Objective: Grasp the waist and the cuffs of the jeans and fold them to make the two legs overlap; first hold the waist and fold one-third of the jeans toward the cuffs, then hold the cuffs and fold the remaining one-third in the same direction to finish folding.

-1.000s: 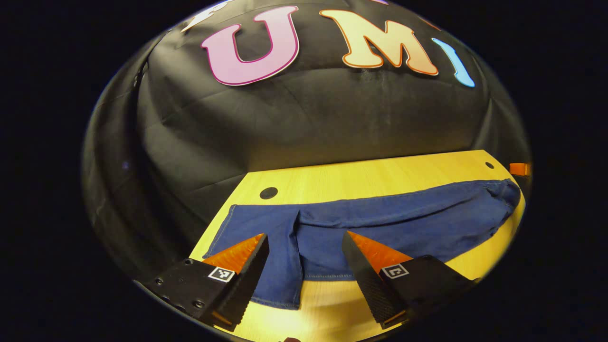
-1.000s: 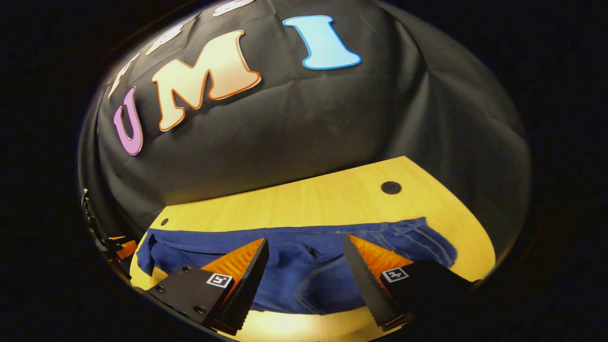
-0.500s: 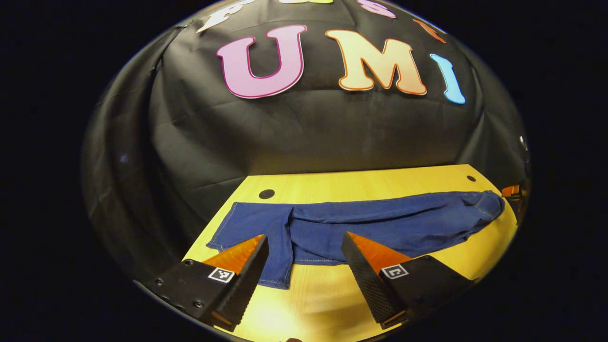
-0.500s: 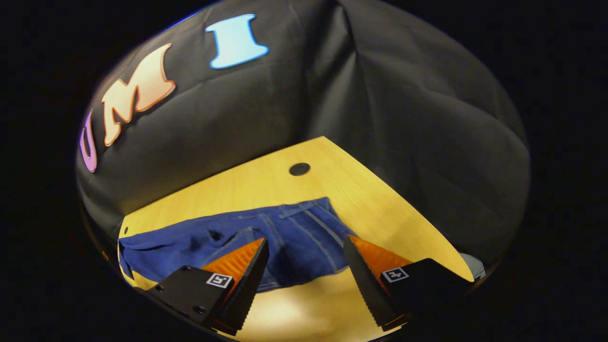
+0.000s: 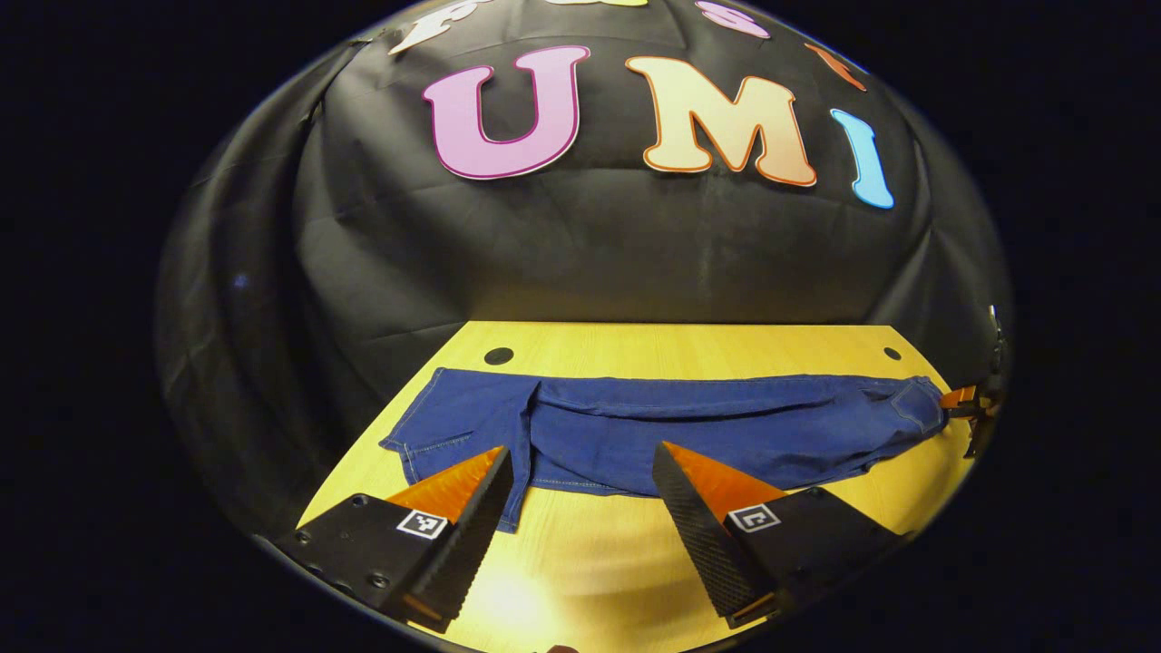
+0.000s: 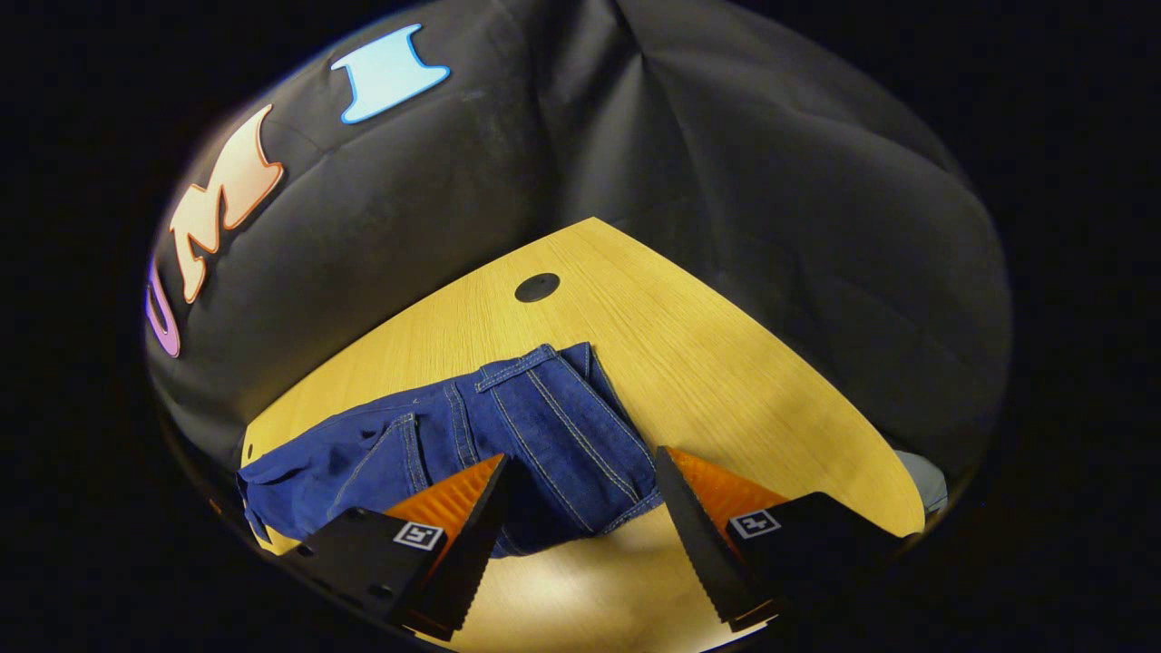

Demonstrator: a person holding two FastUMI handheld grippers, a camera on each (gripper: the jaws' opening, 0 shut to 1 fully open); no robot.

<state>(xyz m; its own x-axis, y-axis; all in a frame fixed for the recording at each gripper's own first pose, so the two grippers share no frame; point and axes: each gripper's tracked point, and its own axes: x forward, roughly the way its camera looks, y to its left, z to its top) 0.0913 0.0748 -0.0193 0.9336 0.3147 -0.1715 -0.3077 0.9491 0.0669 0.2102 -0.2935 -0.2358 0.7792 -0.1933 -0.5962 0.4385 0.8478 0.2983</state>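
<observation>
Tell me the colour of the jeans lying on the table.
Dark blue denim jeans with lighter seam stitching, clearest in the right gripper view.

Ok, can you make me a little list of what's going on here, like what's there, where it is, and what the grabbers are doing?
item: blue denim jeans, lying flat, stretched sideways
surface: yellow wooden table with small dark round holes
cuffs end: near the left hand-held gripper
waist end: near the right hand-held gripper
left hand-held gripper: open, holding nothing
right hand-held gripper: open, holding nothing
legs: overlapping, with one cuff poking out towards the front
thirds fold: not yet done
</observation>
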